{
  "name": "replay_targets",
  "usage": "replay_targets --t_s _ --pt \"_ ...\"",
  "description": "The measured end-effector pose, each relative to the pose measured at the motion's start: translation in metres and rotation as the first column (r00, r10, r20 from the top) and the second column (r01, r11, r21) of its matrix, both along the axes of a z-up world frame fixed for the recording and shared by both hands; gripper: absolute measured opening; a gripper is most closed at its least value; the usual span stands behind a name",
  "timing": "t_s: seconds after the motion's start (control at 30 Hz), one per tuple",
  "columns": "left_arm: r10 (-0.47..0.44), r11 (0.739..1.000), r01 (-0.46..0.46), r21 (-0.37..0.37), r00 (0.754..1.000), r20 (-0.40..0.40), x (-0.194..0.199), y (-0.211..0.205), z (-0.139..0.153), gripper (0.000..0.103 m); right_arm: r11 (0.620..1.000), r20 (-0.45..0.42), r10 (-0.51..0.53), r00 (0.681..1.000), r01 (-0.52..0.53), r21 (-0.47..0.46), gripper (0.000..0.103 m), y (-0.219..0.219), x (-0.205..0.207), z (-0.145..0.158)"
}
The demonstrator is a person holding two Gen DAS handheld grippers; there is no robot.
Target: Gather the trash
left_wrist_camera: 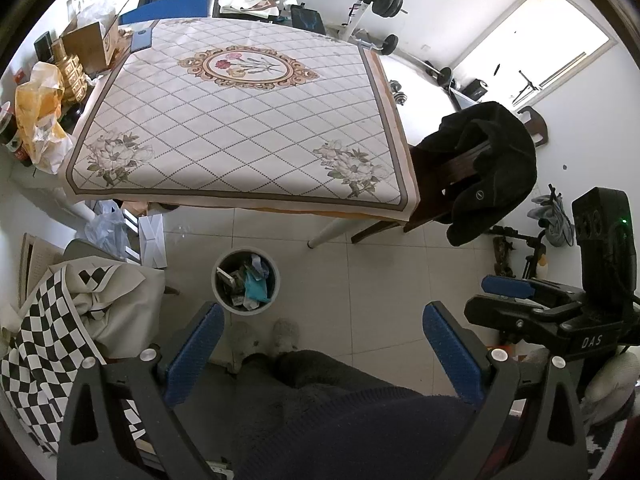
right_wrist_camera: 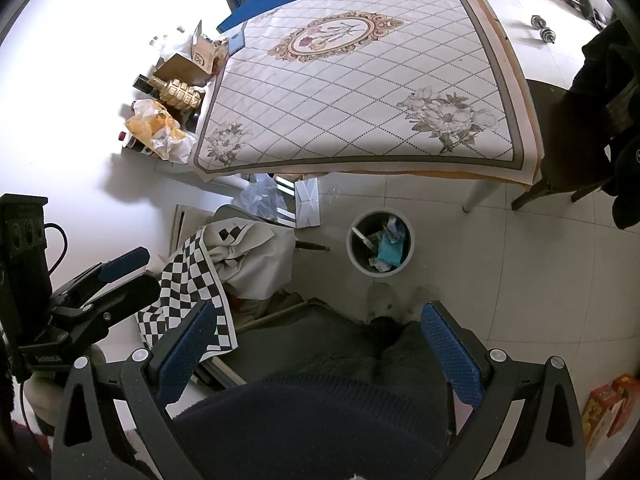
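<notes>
Both grippers hang above the person's lap, pointed down toward the floor. The left gripper (left_wrist_camera: 323,338) has its blue-padded fingers spread wide with nothing between them; the right gripper (right_wrist_camera: 318,336) is likewise wide apart and empty. In the left wrist view the right gripper shows side-on at the right edge, and in the right wrist view the left one shows at the left edge.

The trash bin (left_wrist_camera: 221,297), a round grey one, stands on the tiled floor just in front of the person's slippers (left_wrist_camera: 285,336), near the table's front edge and close to its white leg (left_wrist_camera: 329,233). Inside lie crumpled scraps (left_wrist_camera: 256,286), a teal piece among them; what the rest are is hard to make out.

The table (left_wrist_camera: 240,128) carries a quilted floral cloth. Off its left edge sit a yellow plastic bag (left_wrist_camera: 38,112), a gold bottle (left_wrist_camera: 72,72) and a cardboard box (left_wrist_camera: 90,46). A checkered cloth (left_wrist_camera: 44,328) drapes a chair to the left of the bin, and a black garment (left_wrist_camera: 494,168) hangs on the chair at the table's front right corner.
</notes>
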State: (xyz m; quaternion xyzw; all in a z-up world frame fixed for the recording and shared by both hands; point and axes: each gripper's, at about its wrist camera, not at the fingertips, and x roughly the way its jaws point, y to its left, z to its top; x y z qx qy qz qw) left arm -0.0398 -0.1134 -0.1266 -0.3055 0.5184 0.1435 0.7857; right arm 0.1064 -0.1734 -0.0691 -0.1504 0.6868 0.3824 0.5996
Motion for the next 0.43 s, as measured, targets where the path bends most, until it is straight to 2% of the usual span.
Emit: replay_targets --t_s 0.43 --pt "0.004 1.000 -0.004 0.014 1.000 0.004 0.0027 -0.0031 0.0048 0.102 1.000 0.000 0.025 1.000 -0.025 0.009 0.103 -0.0055 0.0025 0.0077"
